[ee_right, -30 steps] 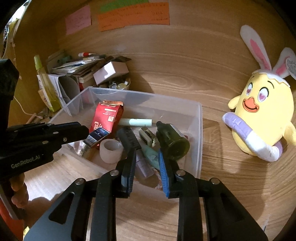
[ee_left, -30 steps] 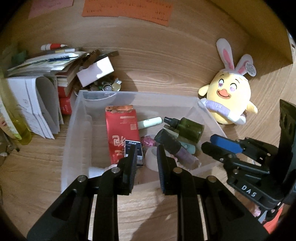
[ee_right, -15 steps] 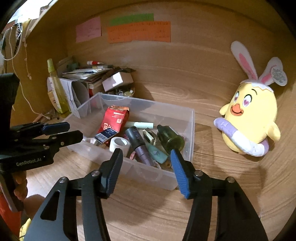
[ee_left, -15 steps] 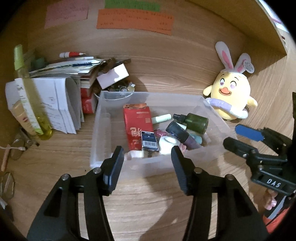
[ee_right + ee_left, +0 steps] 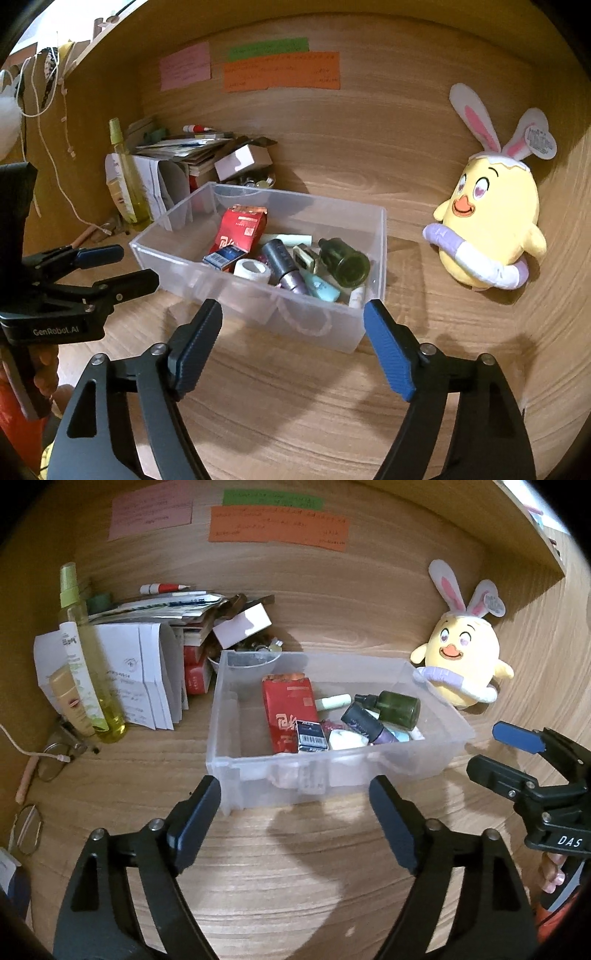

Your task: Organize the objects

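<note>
Desk (image 5: 295, 867); fingers (image 5: 199, 819) spread, empty.

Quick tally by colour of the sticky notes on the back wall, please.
Pink sticky note: 1
Green sticky note: 1
Orange sticky note: 1
Total: 3
</note>
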`<state>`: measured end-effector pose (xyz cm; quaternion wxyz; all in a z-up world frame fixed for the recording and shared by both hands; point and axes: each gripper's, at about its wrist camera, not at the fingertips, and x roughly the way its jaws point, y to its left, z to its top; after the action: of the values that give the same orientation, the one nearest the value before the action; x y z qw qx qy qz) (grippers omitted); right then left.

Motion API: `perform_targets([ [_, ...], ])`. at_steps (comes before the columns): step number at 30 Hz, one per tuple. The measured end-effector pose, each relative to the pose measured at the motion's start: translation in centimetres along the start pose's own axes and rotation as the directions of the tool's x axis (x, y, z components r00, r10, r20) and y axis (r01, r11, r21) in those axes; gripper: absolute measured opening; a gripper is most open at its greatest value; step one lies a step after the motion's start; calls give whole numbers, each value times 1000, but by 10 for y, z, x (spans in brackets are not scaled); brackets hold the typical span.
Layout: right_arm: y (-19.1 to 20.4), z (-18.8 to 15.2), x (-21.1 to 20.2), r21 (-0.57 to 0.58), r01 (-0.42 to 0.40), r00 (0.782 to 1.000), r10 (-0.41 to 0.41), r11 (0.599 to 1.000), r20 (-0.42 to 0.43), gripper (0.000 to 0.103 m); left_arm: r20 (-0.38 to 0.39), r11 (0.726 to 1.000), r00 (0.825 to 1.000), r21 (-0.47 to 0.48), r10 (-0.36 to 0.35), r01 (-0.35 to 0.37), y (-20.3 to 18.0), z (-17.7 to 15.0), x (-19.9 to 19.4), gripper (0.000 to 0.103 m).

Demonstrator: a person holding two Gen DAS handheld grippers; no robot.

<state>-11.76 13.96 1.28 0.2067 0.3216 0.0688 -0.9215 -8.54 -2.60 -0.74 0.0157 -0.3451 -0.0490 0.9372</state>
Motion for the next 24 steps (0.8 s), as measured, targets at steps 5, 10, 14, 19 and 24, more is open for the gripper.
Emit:
perform_targets([
  [5,2,-7,1,13,-18,1000,18,1000,-13,77,1,1000,1000,16,14,-14,-4,-9,-2,88],
  [10,4,-12,3,23,-28,999,28,999,-21,77,-8,1000,1000,16,11,-11,-7,-15,0,89],
  [14,3,-14,4,27,-28,999,29,999,-26,77,-14,1000,1000,21,14,-14,-10,-18,1,90],
  [19,1,-15,3,32,-33,999,34,999,-26,77,-13,1000,1000,20,15,-14,-12,-18,2,90],
  [24,0,-14,1,32,-31,999,32,999,-20,77,-6,1000,1000,20,14,-14,-14,-17,0,90],
])
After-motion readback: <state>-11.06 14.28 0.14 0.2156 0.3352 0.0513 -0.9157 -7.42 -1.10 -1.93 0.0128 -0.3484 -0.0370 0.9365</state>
